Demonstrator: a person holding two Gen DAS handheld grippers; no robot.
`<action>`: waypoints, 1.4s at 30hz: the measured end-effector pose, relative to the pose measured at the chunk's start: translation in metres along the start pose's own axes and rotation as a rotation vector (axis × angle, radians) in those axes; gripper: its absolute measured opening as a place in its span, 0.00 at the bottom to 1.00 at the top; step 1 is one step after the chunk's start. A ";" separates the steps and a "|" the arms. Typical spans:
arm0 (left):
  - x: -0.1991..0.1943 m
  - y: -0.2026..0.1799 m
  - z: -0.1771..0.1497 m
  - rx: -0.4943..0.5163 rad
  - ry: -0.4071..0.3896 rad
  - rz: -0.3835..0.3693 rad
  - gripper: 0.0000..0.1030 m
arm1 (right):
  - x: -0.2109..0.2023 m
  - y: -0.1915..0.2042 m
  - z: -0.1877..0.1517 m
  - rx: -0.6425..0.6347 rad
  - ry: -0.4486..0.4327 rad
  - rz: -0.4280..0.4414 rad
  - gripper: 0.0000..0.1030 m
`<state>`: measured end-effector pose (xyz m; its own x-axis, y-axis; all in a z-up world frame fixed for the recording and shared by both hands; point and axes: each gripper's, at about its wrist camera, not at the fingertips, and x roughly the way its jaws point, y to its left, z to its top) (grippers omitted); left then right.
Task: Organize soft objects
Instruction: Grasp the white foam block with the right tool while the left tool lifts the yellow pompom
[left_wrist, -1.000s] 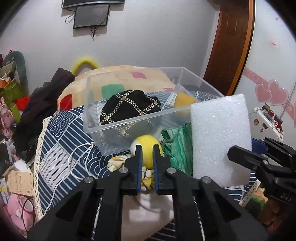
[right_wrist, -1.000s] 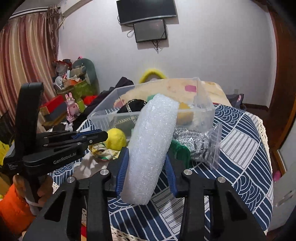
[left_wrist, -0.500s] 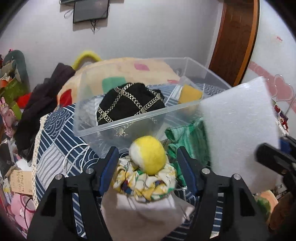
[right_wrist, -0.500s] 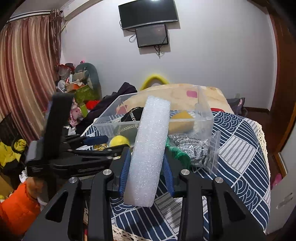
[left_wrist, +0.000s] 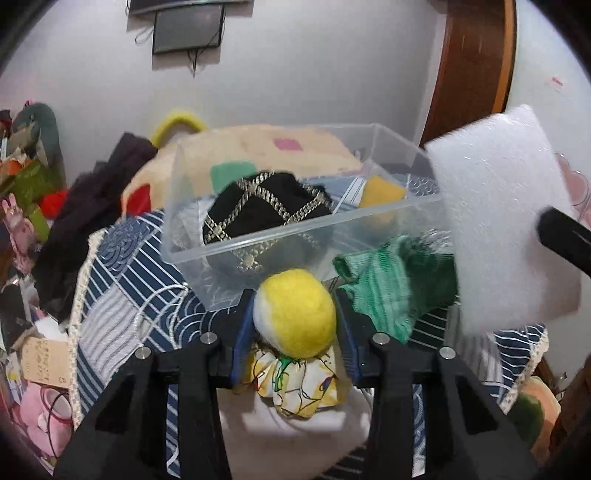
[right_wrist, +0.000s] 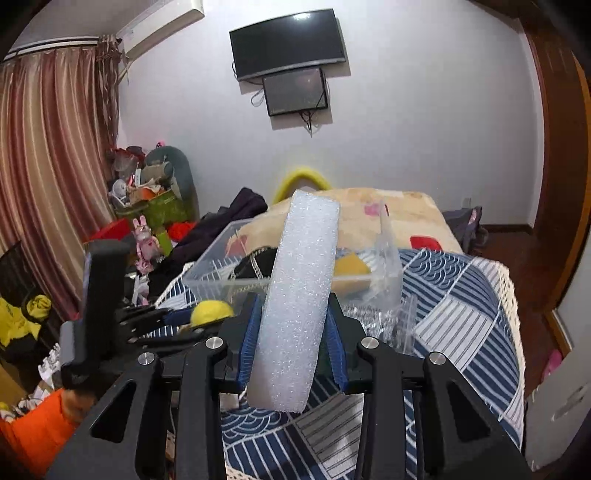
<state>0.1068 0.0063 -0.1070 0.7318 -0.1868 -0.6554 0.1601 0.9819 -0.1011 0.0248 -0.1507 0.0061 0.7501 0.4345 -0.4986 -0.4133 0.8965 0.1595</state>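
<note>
- Our left gripper (left_wrist: 294, 319) clamps the fuzzy yellow-and-white felt ball (left_wrist: 294, 309), just before the clear plastic bin (left_wrist: 295, 236).
- Our right gripper (right_wrist: 291, 338) pinches the porous white foam slab (right_wrist: 295, 299), upright above the striped bedspread (right_wrist: 454, 321).

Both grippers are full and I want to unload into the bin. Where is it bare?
The bin is bare at its near-right floor, between the black bag and yellow sponge. Its left half is crowded. Outside, the quilt lies bare right of the bin.
</note>
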 end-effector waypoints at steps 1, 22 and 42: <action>-0.006 -0.001 0.001 0.001 -0.012 0.003 0.40 | 0.000 0.000 0.002 0.000 -0.005 0.001 0.30; -0.027 0.025 0.060 -0.038 -0.138 0.059 0.40 | 0.064 0.005 0.055 -0.053 -0.059 -0.026 0.30; 0.041 0.022 0.065 -0.028 -0.006 0.079 0.59 | 0.112 -0.015 0.031 -0.014 0.149 -0.079 0.33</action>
<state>0.1832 0.0184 -0.0874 0.7451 -0.1091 -0.6579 0.0832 0.9940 -0.0706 0.1308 -0.1128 -0.0254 0.6961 0.3443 -0.6301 -0.3638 0.9257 0.1039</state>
